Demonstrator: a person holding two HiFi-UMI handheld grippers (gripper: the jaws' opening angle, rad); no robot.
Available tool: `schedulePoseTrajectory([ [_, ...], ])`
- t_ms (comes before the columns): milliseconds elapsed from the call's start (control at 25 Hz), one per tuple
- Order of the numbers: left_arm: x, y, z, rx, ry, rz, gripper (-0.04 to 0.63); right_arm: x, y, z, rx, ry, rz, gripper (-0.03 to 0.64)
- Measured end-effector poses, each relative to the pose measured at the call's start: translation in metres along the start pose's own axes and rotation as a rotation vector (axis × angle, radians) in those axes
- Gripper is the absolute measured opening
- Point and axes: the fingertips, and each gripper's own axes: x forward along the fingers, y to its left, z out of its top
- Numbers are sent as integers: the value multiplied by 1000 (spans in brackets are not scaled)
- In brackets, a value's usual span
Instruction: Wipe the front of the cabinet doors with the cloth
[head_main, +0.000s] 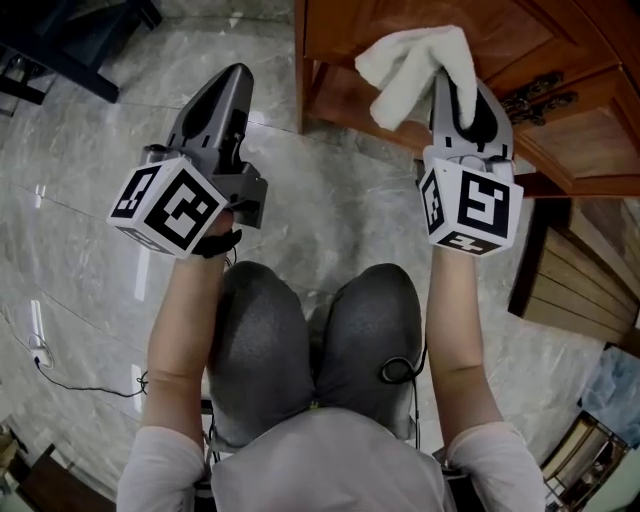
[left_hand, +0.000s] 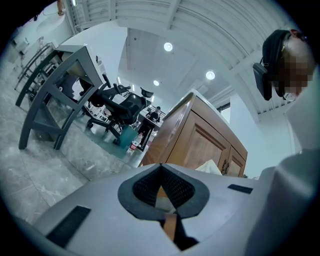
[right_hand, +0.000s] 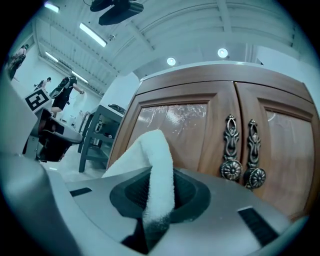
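Note:
My right gripper (head_main: 452, 75) is shut on a white cloth (head_main: 412, 70), which bunches out to the left of the jaws against the wooden cabinet (head_main: 560, 60). In the right gripper view the cloth (right_hand: 157, 175) rises from between the jaws in front of the left cabinet door (right_hand: 172, 130); the two ornate metal handles (right_hand: 242, 150) are to its right. My left gripper (head_main: 232, 88) is shut with nothing in it, held over the floor to the left of the cabinet's corner. The cabinet (left_hand: 200, 142) shows beyond it in the left gripper view.
Grey marble floor (head_main: 120, 130) spreads left of the cabinet. A grey table frame (left_hand: 55, 95) and a black office chair (left_hand: 117, 107) stand further off. The person's knees (head_main: 320, 330) are below the grippers. A dark stand (head_main: 70, 40) is at the top left.

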Motion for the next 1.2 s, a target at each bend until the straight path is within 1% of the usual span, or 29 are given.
schedulePoseTrajectory([
  [360, 1, -5, -11, 4, 10, -8, 17, -22, -27, -21, -3, 25, -57, 81],
  [800, 1, -13, -20, 5, 27, -15, 17, -48, -61, -34, 1, 42, -117, 81],
  [1120, 2, -13, -29, 3, 39, -13, 17, -58, -71, -43, -31, 61, -122, 81],
  [1200, 2, -10, -35, 1, 52, -9, 17, -60, -64, -39, -31, 43, -100, 81],
])
